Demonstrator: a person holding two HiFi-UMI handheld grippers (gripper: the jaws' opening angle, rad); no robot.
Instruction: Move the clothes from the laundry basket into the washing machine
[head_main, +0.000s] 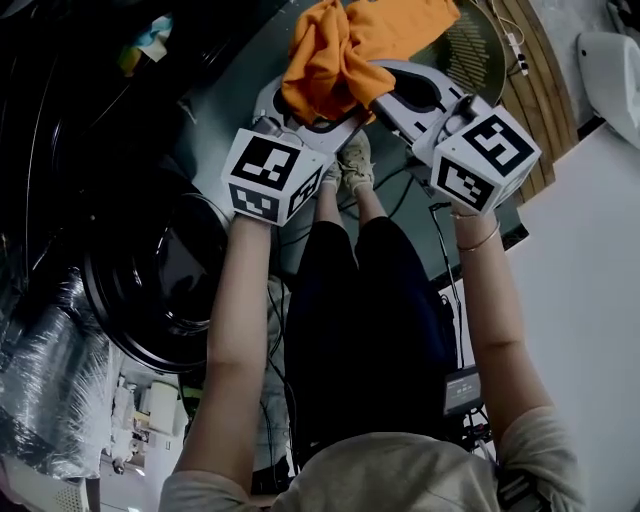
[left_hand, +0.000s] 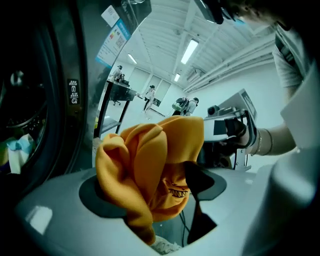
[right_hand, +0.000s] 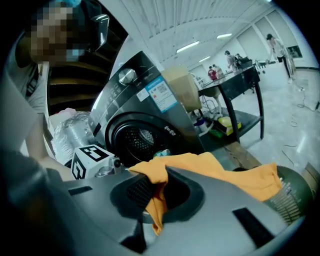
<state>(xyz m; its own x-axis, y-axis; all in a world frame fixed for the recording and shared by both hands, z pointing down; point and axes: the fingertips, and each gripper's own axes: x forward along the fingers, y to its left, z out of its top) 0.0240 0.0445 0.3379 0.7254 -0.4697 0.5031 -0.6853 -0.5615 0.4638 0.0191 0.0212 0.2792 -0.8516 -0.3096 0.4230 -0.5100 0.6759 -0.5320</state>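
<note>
Right gripper (head_main: 378, 92) clamps the orange garment (head_main: 335, 55); left gripper (head_main: 300, 118) has its jaws apart around the bunched folds. Washing machine (right_hand: 135, 136) opening lies left, laundry basket (head_main: 478, 50) far right.

Washer mouth (right_hand: 137, 139) clear ahead, its open door (head_main: 160, 290) low at left

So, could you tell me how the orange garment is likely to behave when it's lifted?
Probably floppy: the orange garment bunches in folds and droops from the right gripper. Likely light, since a small pinch in its shut jaws seems to hold it up. A loose end hangs down, so it may snag.
</note>
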